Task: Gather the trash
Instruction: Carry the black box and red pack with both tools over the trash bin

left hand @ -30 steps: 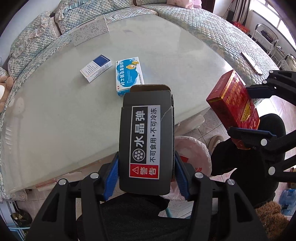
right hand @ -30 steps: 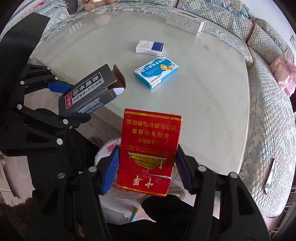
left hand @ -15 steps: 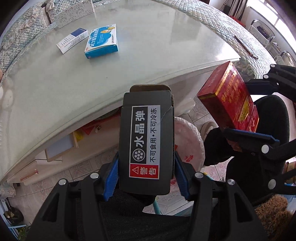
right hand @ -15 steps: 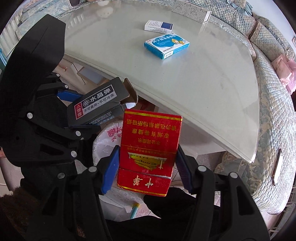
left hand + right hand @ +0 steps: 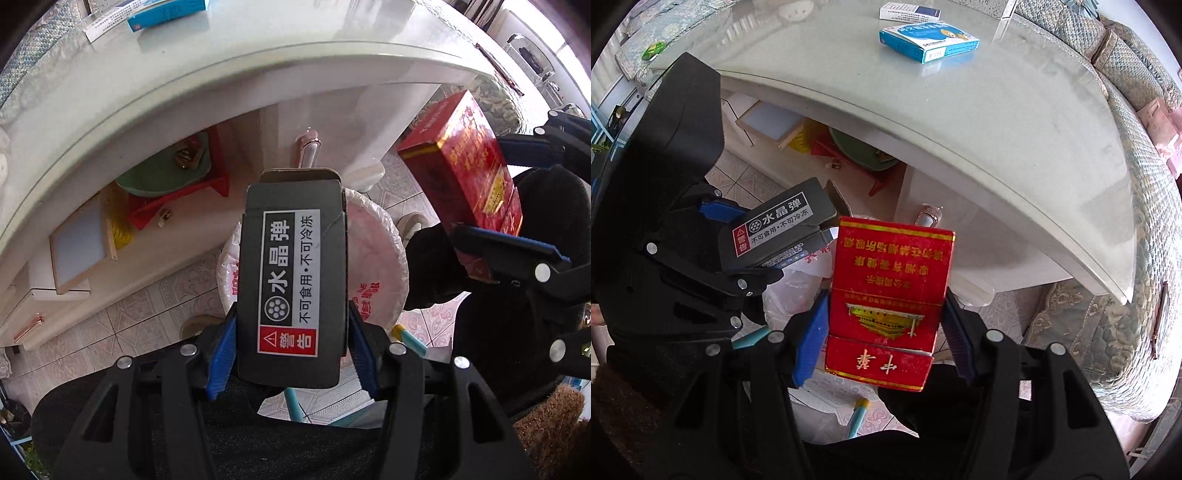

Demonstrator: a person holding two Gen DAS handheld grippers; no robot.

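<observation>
Your left gripper (image 5: 291, 354) clamps black box (image 5: 291, 280), long axis pointing down, bin (image 5: 384, 258) directly beneath. Right gripper (image 5: 882, 336) clamps red box (image 5: 890, 295), just beside bin.

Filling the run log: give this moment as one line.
left tool: shut on black box | right tool: shut on red box | both above lined bin | blue box on table

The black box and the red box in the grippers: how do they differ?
The black box is dark with a white label and a red warning patch; the red box is red with gold print. The black box's top flap is open; the red box looks closed. The left gripper holds the black box, the right gripper the red. Both hang above the lined bin.
</observation>
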